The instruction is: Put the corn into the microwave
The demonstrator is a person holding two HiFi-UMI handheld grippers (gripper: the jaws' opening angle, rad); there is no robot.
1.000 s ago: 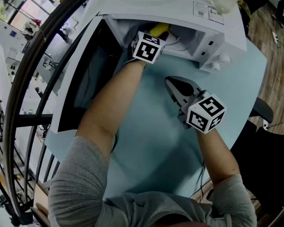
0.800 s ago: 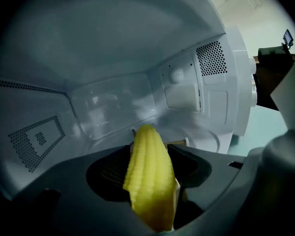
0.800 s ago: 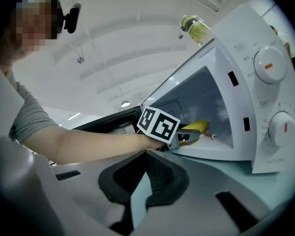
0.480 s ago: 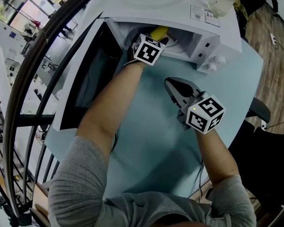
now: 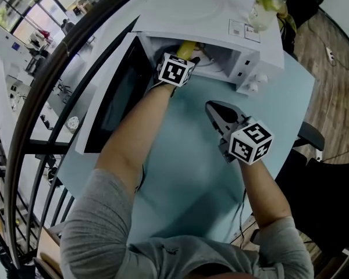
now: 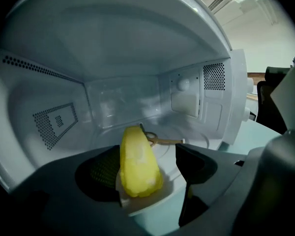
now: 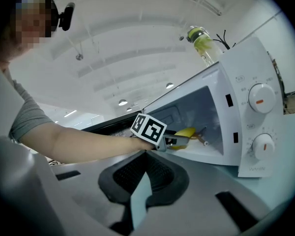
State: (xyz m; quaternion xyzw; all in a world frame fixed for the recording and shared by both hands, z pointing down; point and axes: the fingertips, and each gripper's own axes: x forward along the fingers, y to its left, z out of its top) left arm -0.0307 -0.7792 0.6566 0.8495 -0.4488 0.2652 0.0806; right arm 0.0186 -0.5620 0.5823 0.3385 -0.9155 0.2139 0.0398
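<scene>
As its jaws are opening, the left gripper (image 6: 163, 167) sits inside the cavity of the microwave (image 6: 113, 48) with the corn cob (image 6: 137, 163) between the pads. The cob leans on the left pad and the right pad stands clear of it. The cob rests at the front of the cavity floor, skewer end inward. Step in hand: release. Next move, as judged: draw the left gripper straight back without dragging the cob. The right gripper (image 5: 215, 109) hangs above the table (image 5: 180, 167), jaws together, empty
</scene>
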